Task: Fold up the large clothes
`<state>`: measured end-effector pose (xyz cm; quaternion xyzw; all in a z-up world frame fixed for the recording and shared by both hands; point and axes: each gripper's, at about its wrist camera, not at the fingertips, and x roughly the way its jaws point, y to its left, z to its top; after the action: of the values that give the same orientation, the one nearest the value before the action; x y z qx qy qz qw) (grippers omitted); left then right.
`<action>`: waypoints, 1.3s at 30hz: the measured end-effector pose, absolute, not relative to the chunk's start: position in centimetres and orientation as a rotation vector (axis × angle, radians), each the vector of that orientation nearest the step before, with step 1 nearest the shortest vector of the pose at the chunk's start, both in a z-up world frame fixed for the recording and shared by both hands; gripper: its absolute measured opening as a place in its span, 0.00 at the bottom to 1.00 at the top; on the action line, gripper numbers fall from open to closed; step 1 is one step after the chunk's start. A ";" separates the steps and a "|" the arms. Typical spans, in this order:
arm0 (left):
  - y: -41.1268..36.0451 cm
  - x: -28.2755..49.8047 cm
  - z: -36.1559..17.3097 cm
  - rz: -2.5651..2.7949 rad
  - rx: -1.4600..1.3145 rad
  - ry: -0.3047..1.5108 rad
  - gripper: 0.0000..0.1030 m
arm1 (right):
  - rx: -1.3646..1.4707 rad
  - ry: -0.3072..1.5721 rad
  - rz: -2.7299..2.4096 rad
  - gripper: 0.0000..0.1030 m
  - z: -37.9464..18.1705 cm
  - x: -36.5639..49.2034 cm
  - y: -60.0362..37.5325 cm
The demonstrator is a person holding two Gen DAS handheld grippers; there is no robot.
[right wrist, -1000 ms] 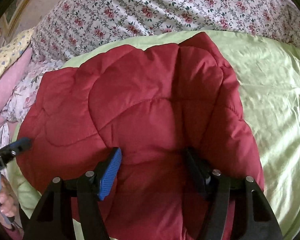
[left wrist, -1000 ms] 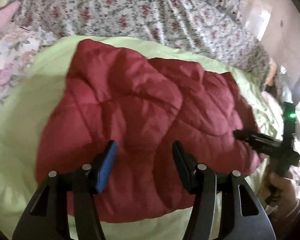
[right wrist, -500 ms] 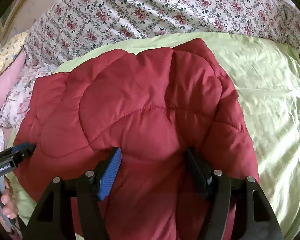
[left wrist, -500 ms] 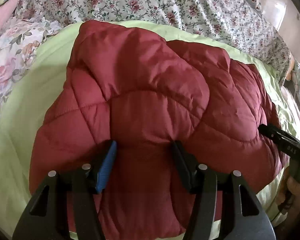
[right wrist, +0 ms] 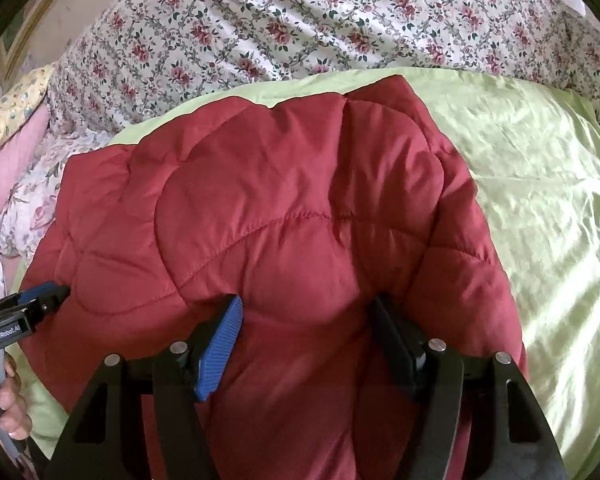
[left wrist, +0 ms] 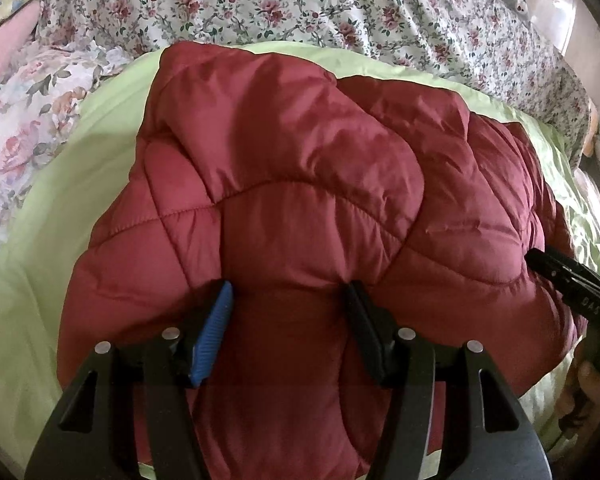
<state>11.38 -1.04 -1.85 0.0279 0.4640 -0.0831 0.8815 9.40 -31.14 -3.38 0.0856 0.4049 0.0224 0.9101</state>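
red quilted jacket (left wrist: pixel 300 184) bunched btwn wide-spread fingers of left gripper (left wrist: pixel 288 320) & right gripper (right wrist: pixel 308 332); "genrobot.ai" on left.

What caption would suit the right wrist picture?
Right gripper straddling a bulge of red quilted garment on a green sheet, left gripper alongside.

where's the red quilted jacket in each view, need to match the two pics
Left wrist view: the red quilted jacket fills the centre, bunched between the left tongs, with the right tongs at its right edge.
Right wrist view: the jacket sits centre-left, between the right tongs, with the left tongs at its left edge.
Shared landmark: the light green sheet under it.
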 end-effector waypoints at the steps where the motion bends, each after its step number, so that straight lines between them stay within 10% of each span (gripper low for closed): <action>1: -1.0 11.4 -1.8 -0.173 0.059 0.966 0.57 | 0.178 0.836 0.048 0.67 -3.4 9.4 -31.2; 39: -0.4 5.4 0.3 -0.275 -0.028 0.969 0.63 | 0.013 0.848 0.056 0.75 -2.5 3.3 -27.2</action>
<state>5.43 -0.35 0.26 -0.0133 0.4644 -0.1315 0.8757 3.28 -27.20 -2.45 0.0063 0.4114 0.0271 0.9110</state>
